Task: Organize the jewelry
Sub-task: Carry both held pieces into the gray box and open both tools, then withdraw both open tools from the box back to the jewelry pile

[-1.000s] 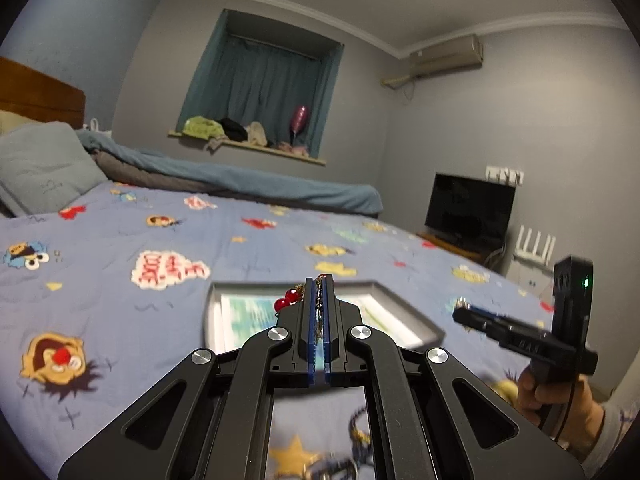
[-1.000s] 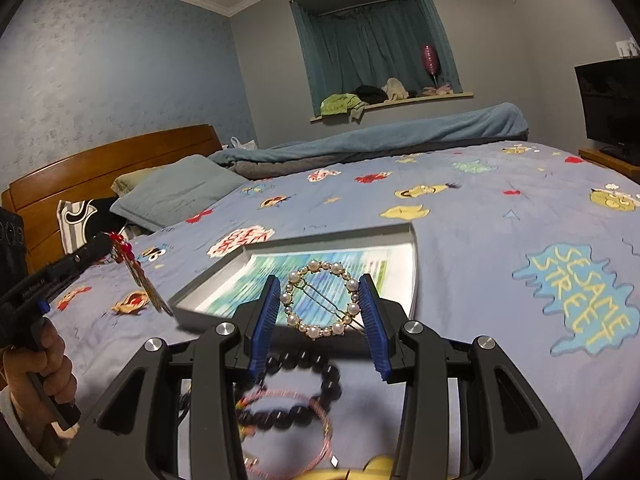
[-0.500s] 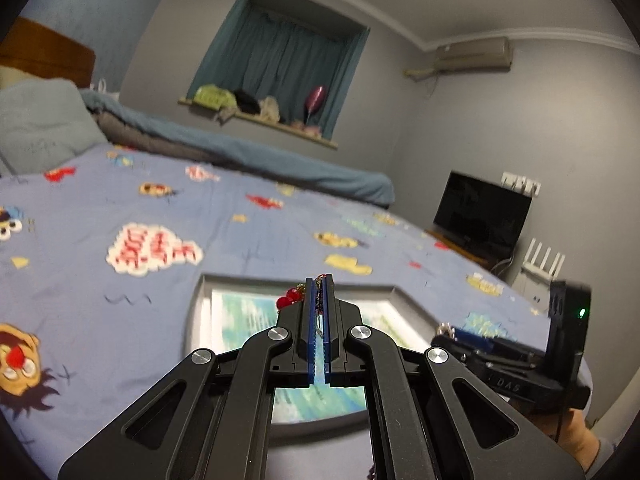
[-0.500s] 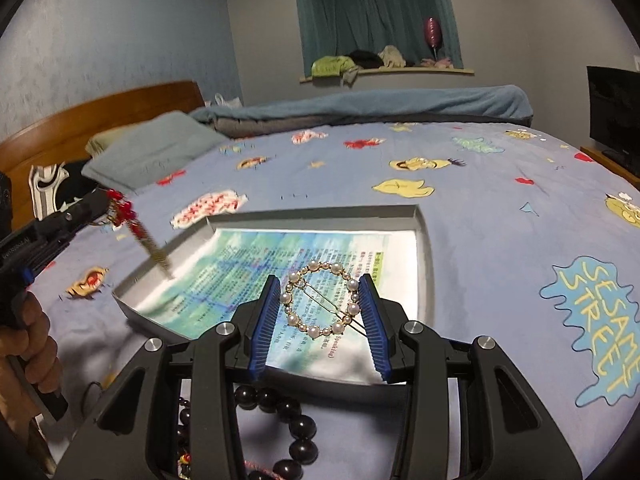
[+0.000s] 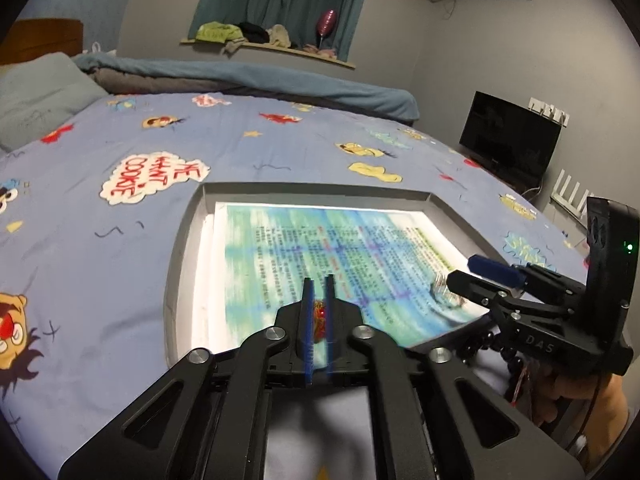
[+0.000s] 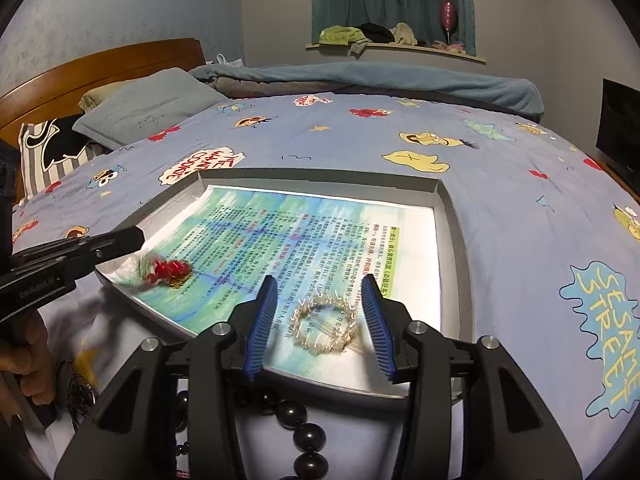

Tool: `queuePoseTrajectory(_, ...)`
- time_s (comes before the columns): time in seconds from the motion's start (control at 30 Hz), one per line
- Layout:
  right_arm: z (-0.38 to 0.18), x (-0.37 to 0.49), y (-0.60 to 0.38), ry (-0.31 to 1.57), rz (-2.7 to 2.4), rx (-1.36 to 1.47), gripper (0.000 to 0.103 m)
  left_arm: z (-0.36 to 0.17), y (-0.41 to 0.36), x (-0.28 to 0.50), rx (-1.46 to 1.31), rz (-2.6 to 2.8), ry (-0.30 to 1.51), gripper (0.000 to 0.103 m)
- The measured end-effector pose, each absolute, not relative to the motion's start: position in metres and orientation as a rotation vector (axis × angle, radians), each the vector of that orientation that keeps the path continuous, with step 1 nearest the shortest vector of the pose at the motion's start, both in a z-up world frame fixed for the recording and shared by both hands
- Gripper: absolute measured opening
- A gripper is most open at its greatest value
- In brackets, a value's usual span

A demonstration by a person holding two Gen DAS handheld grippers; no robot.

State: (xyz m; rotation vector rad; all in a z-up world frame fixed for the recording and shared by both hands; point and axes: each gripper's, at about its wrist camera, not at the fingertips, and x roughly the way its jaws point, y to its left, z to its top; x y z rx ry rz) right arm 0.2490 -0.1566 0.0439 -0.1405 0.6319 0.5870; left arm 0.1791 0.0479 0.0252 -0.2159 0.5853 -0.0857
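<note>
Jewelry is being dropped into a shallow grey tray (image 6: pixel 450 216) that is lying on a cartoon-print bedspread (image 6: pixel 520 184), its floor lined with a printed sheet of paper (image 6: pixel 304 236). Seen from the right wrist, the right gripper (image 6: pixel 318 322) is hovering over the tray's near edge with its blue-padded jaws standing wide; they have just been opening, and a ring-shaped pearl hair clip (image 6: pixel 325 330) is sitting blurred between them, lying flat on the paper and touching neither pad as far as the blur is letting anyone tell. To the left, the left gripper (image 6: pixel 132 240) is reaching in over the tray's left corner, and a red-beaded ornament (image 6: pixel 170 270) is lying just beyond its tip on the paper, also smeared by motion. Seen from the left wrist, that gripper's jaws are standing narrowly apart, having just been opening, with the red beads showing through the slim gap, below the pads rather than pinched by them. A strand of dark round beads (image 6: pixel 304 432) is waiting outside the tray, on the bedspread directly beneath the right gripper, so the right hand is likely the nearer one for that next piece.
</note>
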Motion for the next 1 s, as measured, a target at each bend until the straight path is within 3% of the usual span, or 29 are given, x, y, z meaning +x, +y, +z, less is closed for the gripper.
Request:
queuePoseTrajectory(0.13, 0.05, 0.243, -0.162, 0.59, 0.596, -0.123, 0.065, 0.029, 0.047, 0.169, -0.189, -0.063, 0.546, 0.066)
queuePoseTrajectory(0.23, 0.054, 0.237, -0.167, 0.561, 0.604, -0.106, 0.071, 0.033, 0.042, 0.158, -0.149, -0.061, 0.515, 0.078)
queuePoseTrajectory(0.73, 0.064, 0.207, -0.193, 0.505, 0.616, -0.046, 0.084, 0.031, 0.051, 0.13, -0.129, -0.054, 0.506, 0.084)
queuePoseTrajectory(1.0, 0.063, 0.199, -0.207, 0.512, 0.612, -0.017, 0.085, 0.025, 0.053, 0.107, -0.108, -0.085, 0.512, 0.085)
